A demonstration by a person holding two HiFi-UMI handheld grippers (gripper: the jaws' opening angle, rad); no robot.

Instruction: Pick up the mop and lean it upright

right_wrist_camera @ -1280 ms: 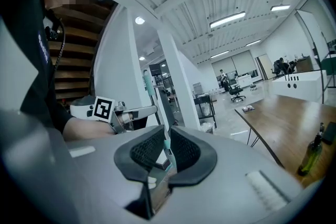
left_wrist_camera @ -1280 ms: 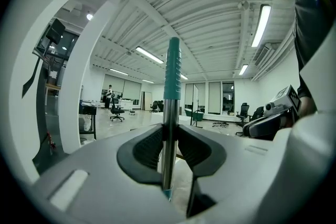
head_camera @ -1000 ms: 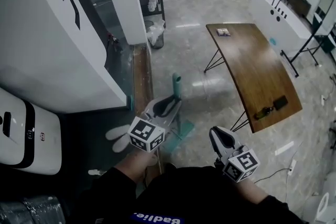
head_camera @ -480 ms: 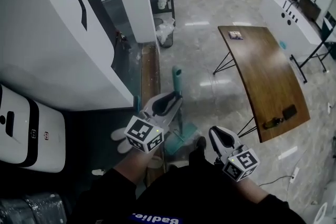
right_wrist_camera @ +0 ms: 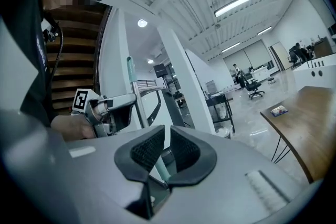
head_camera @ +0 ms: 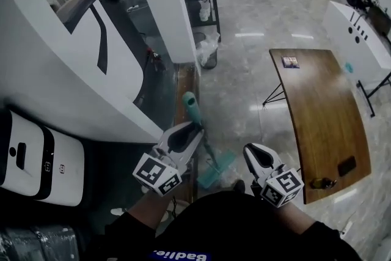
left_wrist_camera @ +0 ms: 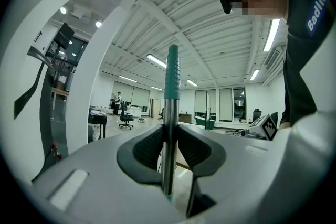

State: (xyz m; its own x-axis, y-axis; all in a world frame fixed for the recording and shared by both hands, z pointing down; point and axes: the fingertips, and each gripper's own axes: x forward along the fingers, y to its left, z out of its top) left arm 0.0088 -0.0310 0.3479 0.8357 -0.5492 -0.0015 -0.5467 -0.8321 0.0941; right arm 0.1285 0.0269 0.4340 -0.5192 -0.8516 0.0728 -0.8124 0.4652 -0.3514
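Observation:
The mop stands almost upright, its metal pole (left_wrist_camera: 168, 134) topped by a teal grip (head_camera: 190, 102). Its teal head (head_camera: 215, 169) rests on the glossy floor by my feet. My left gripper (head_camera: 186, 132) is shut on the pole below the grip, with both pads pressed against the metal (left_wrist_camera: 169, 147). My right gripper (head_camera: 254, 152) hangs to the right of the mop, apart from it, shut with only a sliver between its pads (right_wrist_camera: 164, 147) and holding nothing. The right gripper view shows the pole (right_wrist_camera: 137, 107) in the left gripper (right_wrist_camera: 107, 108).
A white curved wall (head_camera: 73, 70) and a white pillar (head_camera: 168, 3) rise to the left, close to the mop's grip. A white machine (head_camera: 36, 159) stands at far left. A brown table (head_camera: 324, 107) on thin legs is to the right. Office chairs stand far back.
The whole view has shifted: the white wall and pillar have come closer and the table has slid right. The left gripper keeps its hold on the pole, whose teal grip now stands nearer the wall.

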